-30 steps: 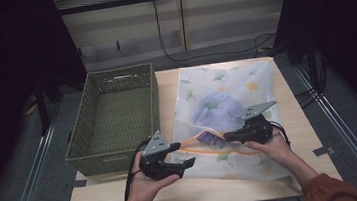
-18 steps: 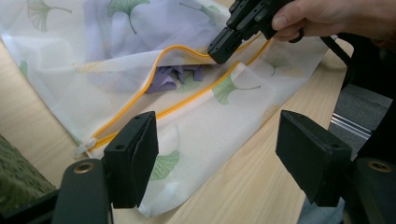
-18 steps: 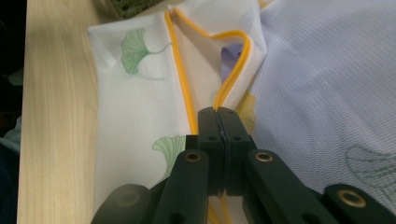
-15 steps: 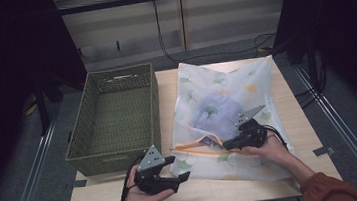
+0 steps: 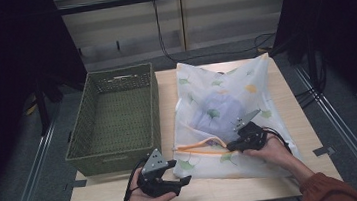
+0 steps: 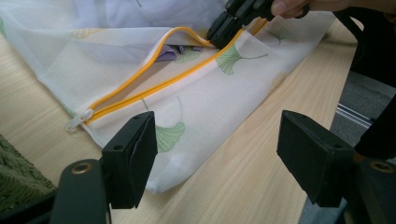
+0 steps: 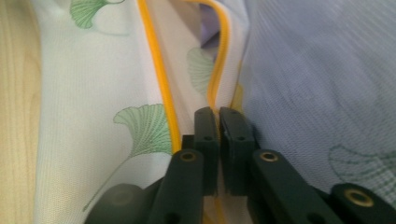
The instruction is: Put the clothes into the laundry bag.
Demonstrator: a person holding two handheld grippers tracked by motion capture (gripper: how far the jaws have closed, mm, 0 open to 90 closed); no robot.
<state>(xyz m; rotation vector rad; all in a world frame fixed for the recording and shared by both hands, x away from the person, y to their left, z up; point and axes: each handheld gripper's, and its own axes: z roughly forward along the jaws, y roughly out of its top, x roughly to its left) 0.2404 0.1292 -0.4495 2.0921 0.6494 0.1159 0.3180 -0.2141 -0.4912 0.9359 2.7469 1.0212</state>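
Laundry bag [image 5: 229,120]: zipper opening runs lengthwise, centre frame.
Right gripper [image 5: 231,146]: clamped on orange zipper edge [image 7: 219,70].
Left gripper [image 5: 177,183]: jaws apart, empty, lower left, nearer zipper pull [image 6: 78,119].

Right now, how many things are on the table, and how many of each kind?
Baskets: 1, green basket.
Mesh bags: 1, white bag with leaf print and orange zipper, something purple inside.
Grippers: 2, left gripper open, right gripper pinching the bag's edge.
Total: 4
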